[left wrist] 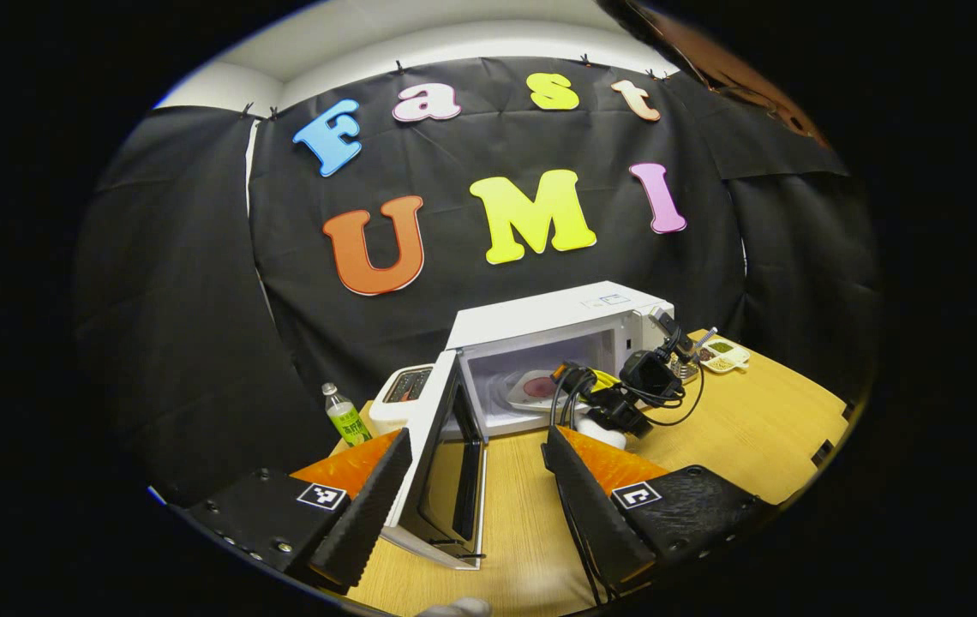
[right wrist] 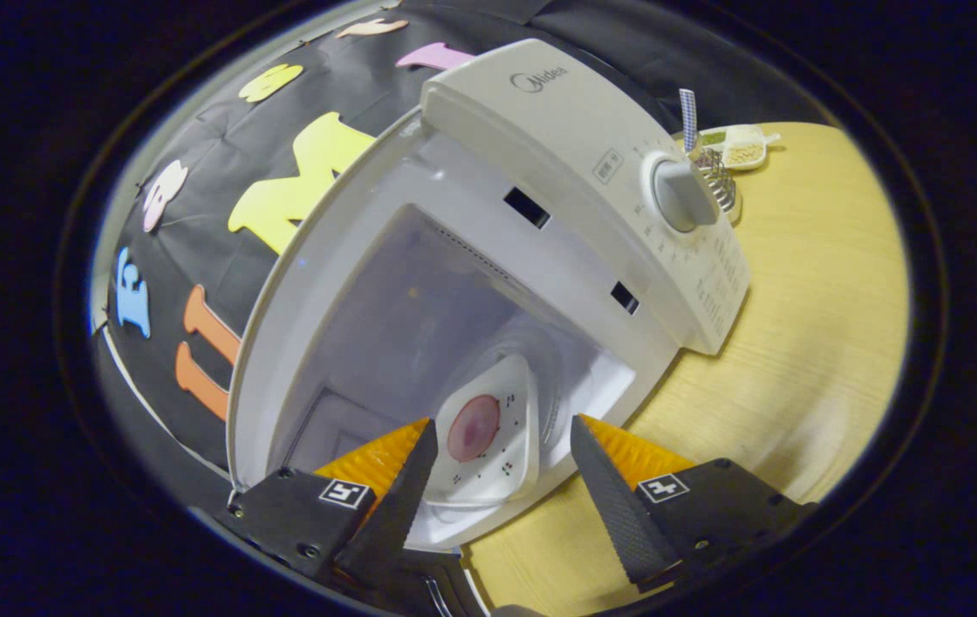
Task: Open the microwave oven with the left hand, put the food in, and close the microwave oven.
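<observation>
A white microwave (left wrist: 561, 321) stands on the wooden table with its door (left wrist: 447, 467) swung wide open. Inside lies a white square plate (left wrist: 531, 387) with a round pink piece of food (left wrist: 540, 387). My left gripper (left wrist: 476, 497) is open, its fingers on either side of the door's outer edge without pressing it. In the right gripper view the microwave (right wrist: 574, 128) appears tilted and close. The plate (right wrist: 488, 446) with the food (right wrist: 473, 427) rests in the cavity, just beyond my open right gripper (right wrist: 506, 480), which holds nothing. The right gripper (left wrist: 617, 403) and a gloved hand also sit at the oven's mouth.
A white toaster (left wrist: 401, 392) and a green drink bottle (left wrist: 345, 415) stand left of the microwave. Behind its right side sit a small tray of food (left wrist: 724, 354) and a wire holder (right wrist: 716, 176). Bare wooden table (left wrist: 754, 428) stretches to the right.
</observation>
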`<state>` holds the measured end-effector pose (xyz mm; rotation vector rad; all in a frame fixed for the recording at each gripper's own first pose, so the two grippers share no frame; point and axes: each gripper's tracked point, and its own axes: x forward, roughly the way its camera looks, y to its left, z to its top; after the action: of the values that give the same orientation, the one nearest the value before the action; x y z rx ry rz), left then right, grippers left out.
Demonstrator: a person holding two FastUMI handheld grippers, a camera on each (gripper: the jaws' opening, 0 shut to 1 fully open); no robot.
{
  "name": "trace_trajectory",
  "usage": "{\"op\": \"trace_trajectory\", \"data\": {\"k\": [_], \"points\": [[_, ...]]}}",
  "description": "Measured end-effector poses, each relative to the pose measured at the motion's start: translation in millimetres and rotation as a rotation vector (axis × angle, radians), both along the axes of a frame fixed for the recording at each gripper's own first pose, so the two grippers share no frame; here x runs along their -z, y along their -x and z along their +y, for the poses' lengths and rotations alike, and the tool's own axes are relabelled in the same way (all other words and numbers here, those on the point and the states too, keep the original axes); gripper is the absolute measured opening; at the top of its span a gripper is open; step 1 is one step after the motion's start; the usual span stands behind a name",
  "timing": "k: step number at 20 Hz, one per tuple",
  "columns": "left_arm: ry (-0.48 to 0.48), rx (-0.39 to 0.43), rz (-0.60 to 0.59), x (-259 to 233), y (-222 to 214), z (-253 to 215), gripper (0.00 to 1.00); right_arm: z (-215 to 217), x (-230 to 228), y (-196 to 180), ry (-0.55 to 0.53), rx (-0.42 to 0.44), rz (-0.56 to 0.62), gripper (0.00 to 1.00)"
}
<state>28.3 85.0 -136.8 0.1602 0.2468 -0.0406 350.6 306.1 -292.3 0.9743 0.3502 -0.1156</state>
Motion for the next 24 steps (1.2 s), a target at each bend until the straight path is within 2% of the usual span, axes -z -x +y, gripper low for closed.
{"op": "trace_trajectory", "data": {"k": [2, 5, 10, 11, 12, 14, 17, 18, 19, 24], "points": [[0.001, -0.012, -0.014, -5.4, 1.1, 2.2, 0.96, -16.6, -18.2, 18.8, 0.110, -0.022, -0.030, 0.99], [0.021, -0.031, -0.029, -12.5, 7.4, 7.7, 0.96, -37.8, -54.5, 52.0, 0.275, -0.131, -0.076, 0.99], [0.066, -0.068, -0.035, -14.6, 16.5, 12.0, 0.96, -95.3, -101.9, 123.6, 0.473, -0.252, -0.099, 1.00], [0.071, -0.071, -0.031, -13.9, 16.9, 12.3, 0.96, -109.9, -110.4, 138.1, 0.517, -0.270, -0.103, 0.91], [0.073, -0.071, -0.028, -13.2, 19.0, 12.4, 0.96, -125.2, -117.7, 153.8, 0.564, -0.288, -0.108, 1.00], [0.083, -0.070, -0.035, -16.8, 17.7, 10.9, 0.96, -154.3, -132.9, 182.9, 0.633, -0.317, -0.124, 1.00], [0.114, -0.069, -0.049, -20.2, 11.2, 4.1, 0.96, -201.5, -143.6, 213.8, 0.731, -0.303, -0.109, 1.00], [0.121, -0.073, -0.054, -20.8, 8.1, 1.9, 0.96, -214.2, -146.7, 224.0, 0.746, -0.296, -0.097, 0.91], [0.129, -0.069, -0.062, -23.2, 4.7, -0.8, 0.96, -225.3, -149.3, 231.5, 0.754, -0.288, -0.087, 1.00], [0.152, -0.054, -0.089, -27.9, -13.8, -6.2, 0.96, -265.3, -171.7, 252.9, 0.814, -0.257, -0.072, 1.00]]}}
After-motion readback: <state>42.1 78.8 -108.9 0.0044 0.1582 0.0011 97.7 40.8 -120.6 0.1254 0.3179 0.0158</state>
